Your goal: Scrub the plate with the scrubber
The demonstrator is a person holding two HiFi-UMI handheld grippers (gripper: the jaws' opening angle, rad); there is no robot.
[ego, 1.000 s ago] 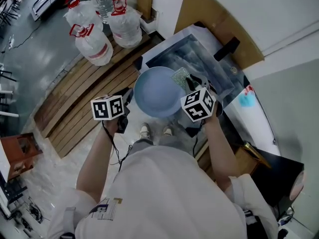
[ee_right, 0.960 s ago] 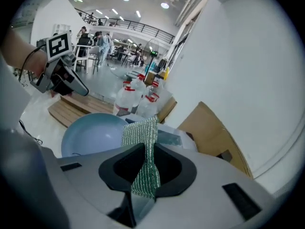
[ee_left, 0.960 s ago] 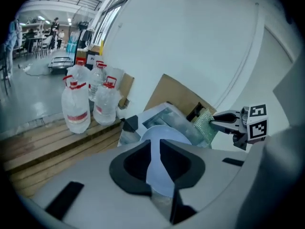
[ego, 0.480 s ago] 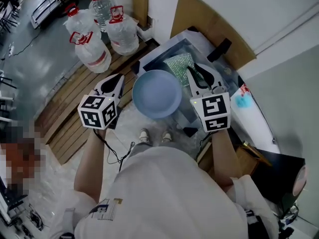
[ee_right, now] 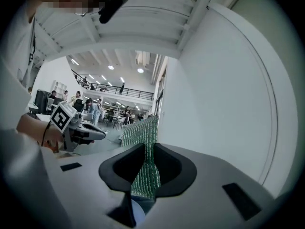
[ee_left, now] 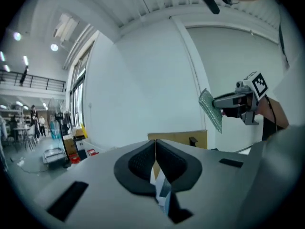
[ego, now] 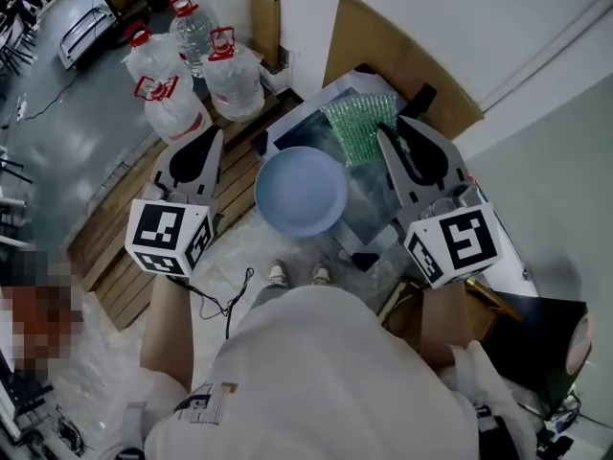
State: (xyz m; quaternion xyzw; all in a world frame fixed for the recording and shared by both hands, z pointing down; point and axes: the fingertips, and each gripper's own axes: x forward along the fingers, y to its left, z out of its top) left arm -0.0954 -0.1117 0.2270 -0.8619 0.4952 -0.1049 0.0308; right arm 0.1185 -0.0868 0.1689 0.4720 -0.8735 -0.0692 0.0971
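Beside plate (ego: 300, 192): right gripper (ego: 395, 128) clamps scrubber (ego: 359, 123); left gripper (ego: 213, 142) closed.

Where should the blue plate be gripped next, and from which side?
Probably pinch the plate by its raised rim at the left edge, coming from the person's left: it lies face up, that edge is bare, and the scrubber is held on the right.
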